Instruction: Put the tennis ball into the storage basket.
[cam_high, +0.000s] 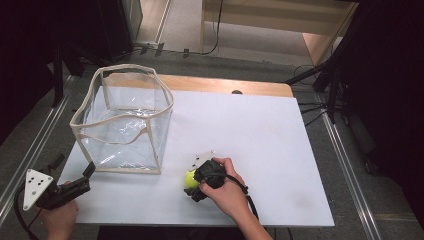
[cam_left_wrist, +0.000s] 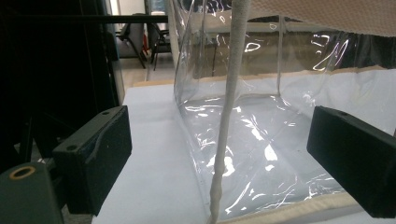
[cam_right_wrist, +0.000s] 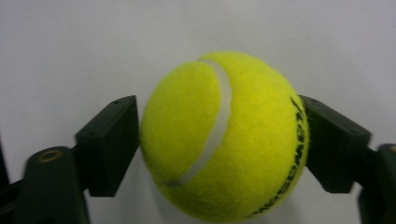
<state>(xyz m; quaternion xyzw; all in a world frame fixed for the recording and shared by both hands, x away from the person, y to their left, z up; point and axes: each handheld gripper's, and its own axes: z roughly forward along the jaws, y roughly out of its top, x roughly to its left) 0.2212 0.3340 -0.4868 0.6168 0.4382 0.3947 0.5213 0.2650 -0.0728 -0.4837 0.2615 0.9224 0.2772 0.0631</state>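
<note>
White tabletop, dark surroundings. Right hand angled down-left, its right gripper clenched on one yellow tennis ball, pads pressing both sides, near the front edge. Left gripper low at the left edge, jaws spread, released, facing one clear plastic bin.

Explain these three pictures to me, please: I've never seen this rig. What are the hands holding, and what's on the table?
A person holds hand-operated tongs in each hand. One picture looks down from above; the other two come from cameras riding on each set of tongs. On the white table stands a clear plastic bin with cream trim. The right tongs are closed on a yellow tennis ball, their pads touching both its sides as it sits on the table. The left tongs are open, pointing at a corner of the bin, holding nothing.
</note>
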